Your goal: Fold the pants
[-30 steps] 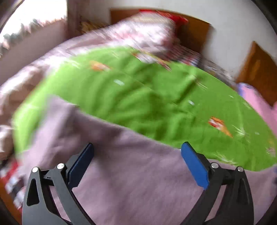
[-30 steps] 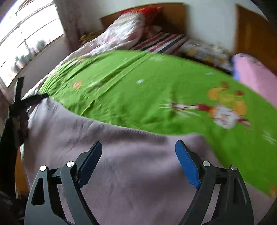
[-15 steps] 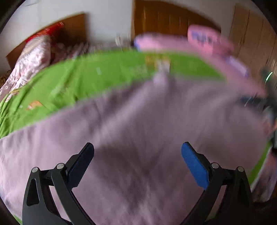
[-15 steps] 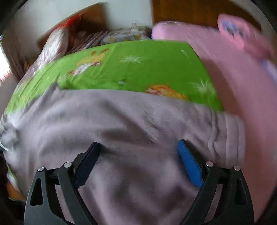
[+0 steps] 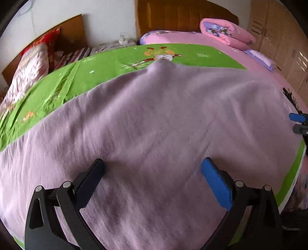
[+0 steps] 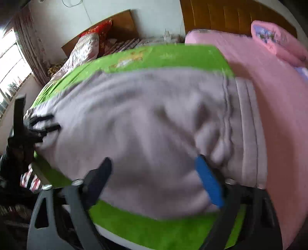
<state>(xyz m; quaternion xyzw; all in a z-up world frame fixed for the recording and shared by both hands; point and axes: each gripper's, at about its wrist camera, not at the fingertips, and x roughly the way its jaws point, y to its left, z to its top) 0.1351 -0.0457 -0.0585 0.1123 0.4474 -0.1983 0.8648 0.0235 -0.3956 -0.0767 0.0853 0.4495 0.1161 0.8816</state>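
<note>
The mauve pants lie spread on a green bed sheet. My left gripper hangs open just above the cloth, gripping nothing. In the right wrist view the pants show their ribbed waistband at the right. My right gripper is open over the near edge of the pants, near bunched folds by the waistband. The right gripper's tips show at the right edge of the left view. The left gripper shows at the left of the right view.
A pink blanket covers the bed to the right, with a folded pink quilt at its head. A second bed with a floral quilt and red pillow stands far left. Wooden headboard and wardrobe behind.
Both grippers swung round to the right, from facing the sheet's far left to facing the headboard. The pants now fill both views. The right view now shows the waistband.
</note>
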